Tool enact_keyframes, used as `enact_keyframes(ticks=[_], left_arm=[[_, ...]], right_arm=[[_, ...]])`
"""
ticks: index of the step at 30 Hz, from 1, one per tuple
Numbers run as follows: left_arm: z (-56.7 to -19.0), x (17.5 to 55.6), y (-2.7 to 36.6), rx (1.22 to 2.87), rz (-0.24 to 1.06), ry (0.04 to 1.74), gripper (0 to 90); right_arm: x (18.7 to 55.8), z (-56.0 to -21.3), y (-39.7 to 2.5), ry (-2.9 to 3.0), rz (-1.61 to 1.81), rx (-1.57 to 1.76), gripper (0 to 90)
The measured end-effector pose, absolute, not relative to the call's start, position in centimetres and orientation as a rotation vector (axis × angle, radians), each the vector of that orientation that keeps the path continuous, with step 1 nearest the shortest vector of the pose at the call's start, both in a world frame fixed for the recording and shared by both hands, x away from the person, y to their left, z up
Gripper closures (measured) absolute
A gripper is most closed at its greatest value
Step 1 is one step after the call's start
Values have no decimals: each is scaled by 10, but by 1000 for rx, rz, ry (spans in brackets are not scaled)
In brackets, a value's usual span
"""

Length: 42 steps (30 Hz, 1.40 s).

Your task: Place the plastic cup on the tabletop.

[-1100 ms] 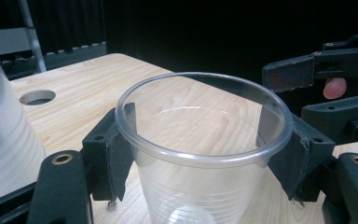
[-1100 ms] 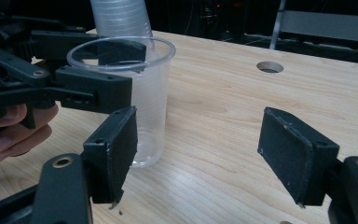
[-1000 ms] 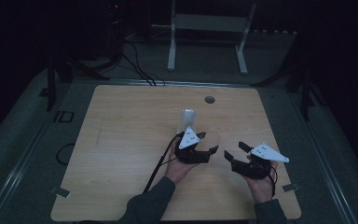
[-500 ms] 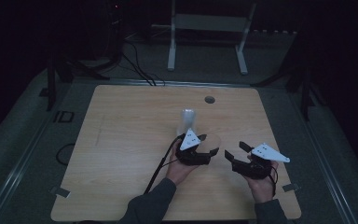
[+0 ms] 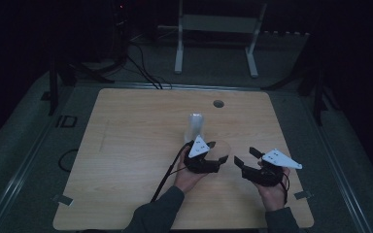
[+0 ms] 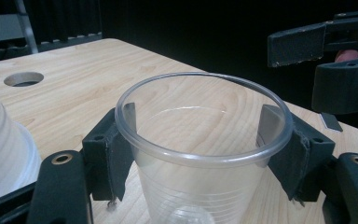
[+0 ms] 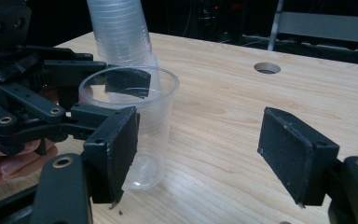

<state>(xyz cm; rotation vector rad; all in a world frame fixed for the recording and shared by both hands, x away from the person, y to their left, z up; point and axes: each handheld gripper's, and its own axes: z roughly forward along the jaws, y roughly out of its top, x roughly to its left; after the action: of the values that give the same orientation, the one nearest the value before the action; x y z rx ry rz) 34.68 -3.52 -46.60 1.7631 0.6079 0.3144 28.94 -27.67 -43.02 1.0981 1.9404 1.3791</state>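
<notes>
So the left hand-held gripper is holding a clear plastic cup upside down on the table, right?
Not quite. The left hand-held gripper does hold the clear plastic cup on the table, but the cup is upright: the left gripper view shows its open rim facing up between the jaws.

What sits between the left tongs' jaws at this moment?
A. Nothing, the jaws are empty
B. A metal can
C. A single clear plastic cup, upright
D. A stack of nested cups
C. The left gripper view shows the left tongs with a jaw on each side of one upright clear cup just below its rim; the stack of cups stands apart behind it.
</notes>
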Motion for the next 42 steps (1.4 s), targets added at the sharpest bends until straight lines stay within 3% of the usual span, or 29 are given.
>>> enact_keyframes(ticks=[42], left_arm=[[-487, 347, -43, 1808, 307, 625, 272]], right_arm=[[289, -431, -278, 1935, 1381, 1101, 280]])
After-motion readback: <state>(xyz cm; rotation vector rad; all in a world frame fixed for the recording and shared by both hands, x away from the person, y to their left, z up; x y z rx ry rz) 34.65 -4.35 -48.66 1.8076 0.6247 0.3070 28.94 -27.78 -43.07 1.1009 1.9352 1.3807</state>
